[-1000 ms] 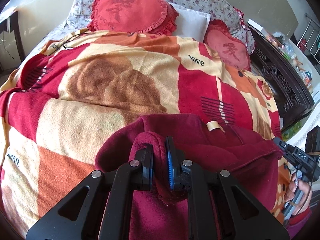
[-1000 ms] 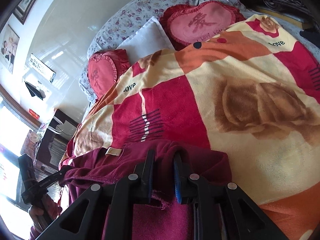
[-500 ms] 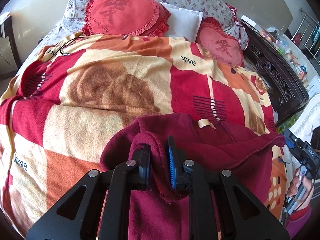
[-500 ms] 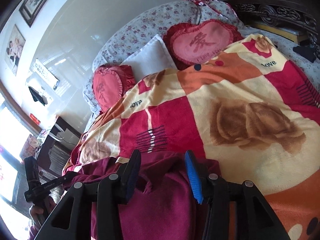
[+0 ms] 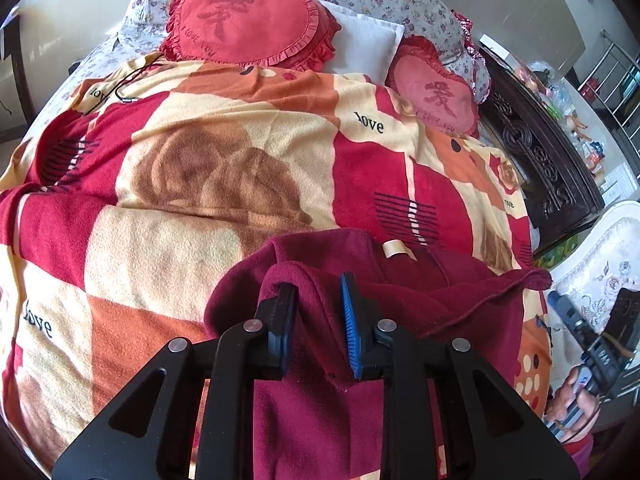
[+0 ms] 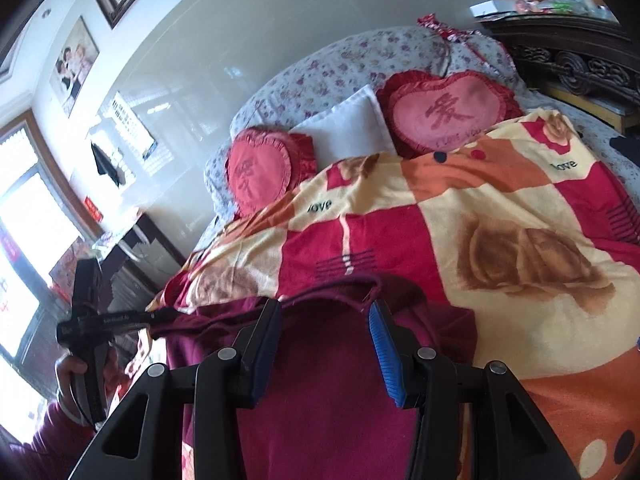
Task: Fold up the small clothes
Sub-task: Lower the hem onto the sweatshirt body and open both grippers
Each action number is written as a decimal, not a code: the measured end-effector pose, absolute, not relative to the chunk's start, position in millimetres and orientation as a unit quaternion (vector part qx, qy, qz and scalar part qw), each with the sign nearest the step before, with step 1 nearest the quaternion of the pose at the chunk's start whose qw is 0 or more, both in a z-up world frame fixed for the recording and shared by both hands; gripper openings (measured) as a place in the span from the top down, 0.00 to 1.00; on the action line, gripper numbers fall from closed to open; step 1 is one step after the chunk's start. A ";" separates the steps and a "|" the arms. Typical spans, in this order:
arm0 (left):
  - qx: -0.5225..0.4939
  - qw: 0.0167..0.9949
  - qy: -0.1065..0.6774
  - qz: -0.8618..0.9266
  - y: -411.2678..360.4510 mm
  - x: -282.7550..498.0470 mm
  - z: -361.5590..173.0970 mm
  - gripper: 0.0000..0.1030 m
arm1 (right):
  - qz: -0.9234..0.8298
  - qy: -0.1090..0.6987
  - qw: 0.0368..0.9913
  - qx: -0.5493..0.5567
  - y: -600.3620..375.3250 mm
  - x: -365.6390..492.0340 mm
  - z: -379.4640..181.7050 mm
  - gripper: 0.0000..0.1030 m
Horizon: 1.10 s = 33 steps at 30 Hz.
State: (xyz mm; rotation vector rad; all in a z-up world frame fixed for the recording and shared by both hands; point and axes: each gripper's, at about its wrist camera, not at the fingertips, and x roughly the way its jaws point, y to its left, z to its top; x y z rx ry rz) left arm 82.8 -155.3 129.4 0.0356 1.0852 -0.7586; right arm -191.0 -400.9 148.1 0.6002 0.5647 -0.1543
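A dark red fleece garment lies on the patterned blanket at the bed's near edge, with a cream label near its far edge. My left gripper has its jaws parted, with a raised fold of the garment still standing between them. My right gripper is open wide above the garment and holds nothing. The left gripper also shows in the right wrist view, at the garment's left end. The right gripper also shows in the left wrist view.
The red, cream and orange blanket covers the bed. Two red heart cushions and a white pillow lie at the head. A dark carved cabinet stands along the right side of the bed.
My right gripper opened half a second ago, let go of the garment and drew back. My left gripper's jaws have now parted from the fold that they pinched.
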 end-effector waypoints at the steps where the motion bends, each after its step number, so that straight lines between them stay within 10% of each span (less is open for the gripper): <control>1: 0.016 0.788 0.504 -0.354 -155.3 83.3 130.4 0.80 | -0.074 0.285 0.913 0.283 -397.8 -187.1 145.1 0.58; 31: 0.022 0.750 0.522 -0.406 -146.8 96.0 144.6 0.72 | -0.085 0.368 0.886 0.269 -401.3 -129.0 100.9 0.57; 33: 0.024 0.775 0.498 -0.388 -140.8 96.9 152.5 0.38 | -0.085 0.371 0.885 0.266 -400.4 -127.8 99.9 0.57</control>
